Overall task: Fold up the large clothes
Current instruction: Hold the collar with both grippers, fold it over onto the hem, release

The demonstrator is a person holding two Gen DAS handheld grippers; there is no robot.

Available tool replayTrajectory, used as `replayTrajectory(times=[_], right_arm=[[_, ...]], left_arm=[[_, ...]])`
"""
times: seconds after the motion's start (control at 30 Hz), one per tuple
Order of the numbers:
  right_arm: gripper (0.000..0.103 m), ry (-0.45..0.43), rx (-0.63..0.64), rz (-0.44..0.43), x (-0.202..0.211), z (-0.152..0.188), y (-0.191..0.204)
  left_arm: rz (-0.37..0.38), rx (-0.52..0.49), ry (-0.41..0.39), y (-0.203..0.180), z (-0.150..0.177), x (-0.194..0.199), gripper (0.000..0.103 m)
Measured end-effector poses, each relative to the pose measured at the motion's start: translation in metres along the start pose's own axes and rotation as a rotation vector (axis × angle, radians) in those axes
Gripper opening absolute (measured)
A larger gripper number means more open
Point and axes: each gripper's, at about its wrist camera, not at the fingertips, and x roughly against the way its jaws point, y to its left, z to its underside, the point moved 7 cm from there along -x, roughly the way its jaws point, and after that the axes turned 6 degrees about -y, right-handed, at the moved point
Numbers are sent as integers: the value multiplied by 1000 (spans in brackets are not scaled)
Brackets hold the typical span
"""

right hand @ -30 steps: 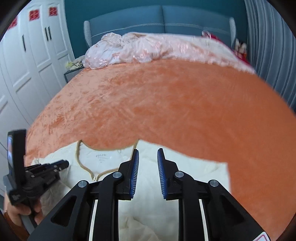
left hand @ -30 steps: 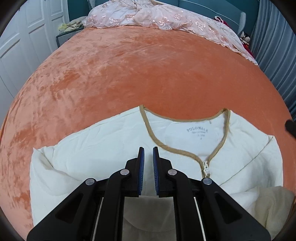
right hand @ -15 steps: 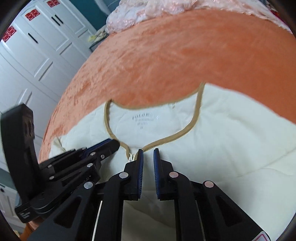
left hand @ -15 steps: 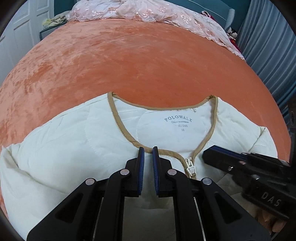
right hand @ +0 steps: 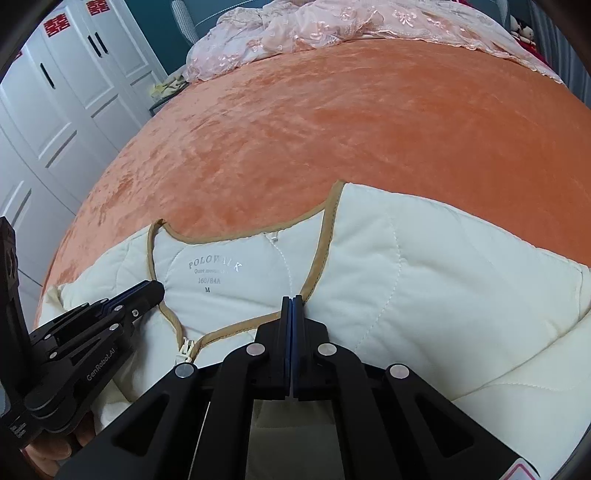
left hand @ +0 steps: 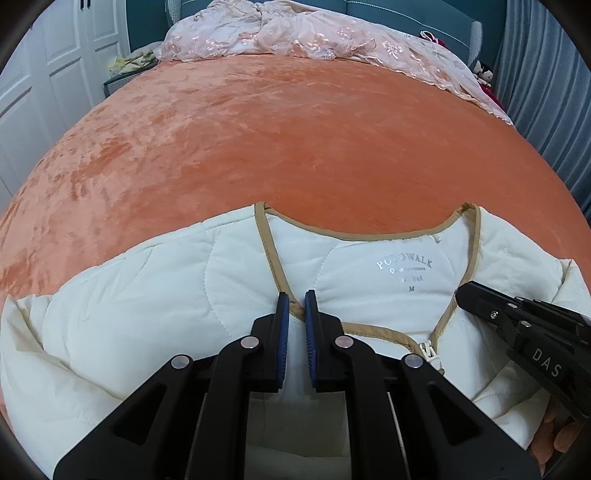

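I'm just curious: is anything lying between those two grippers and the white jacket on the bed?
Nothing visible. The left gripper and right gripper both sit right at the jacket's tan neckline, with only bare bedspread beyond.

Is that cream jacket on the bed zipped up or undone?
Zipped, at least near the neck: on the cream jacket the zipper pull sits where the tan neckline edges meet. Lower down is hidden.

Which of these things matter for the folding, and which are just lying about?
Part of the job:
- cream quilted jacket
- its tan neckline trim
- left hand-held gripper
- right hand-held gripper

Just lying about:
- pink lace bedding
- orange bedspread
- white wardrobe
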Motion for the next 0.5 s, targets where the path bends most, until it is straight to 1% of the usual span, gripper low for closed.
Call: replayTrajectory(times=[0.13,0.5], right_arm=[[0,-15,-4,-5,-5,0,-1],[0,-53,21,17,-11,1,2]], left_arm=[[-40,-38,-30,-4,3,-2,9],[-76,-62,-75,-6,4,-7,9]])
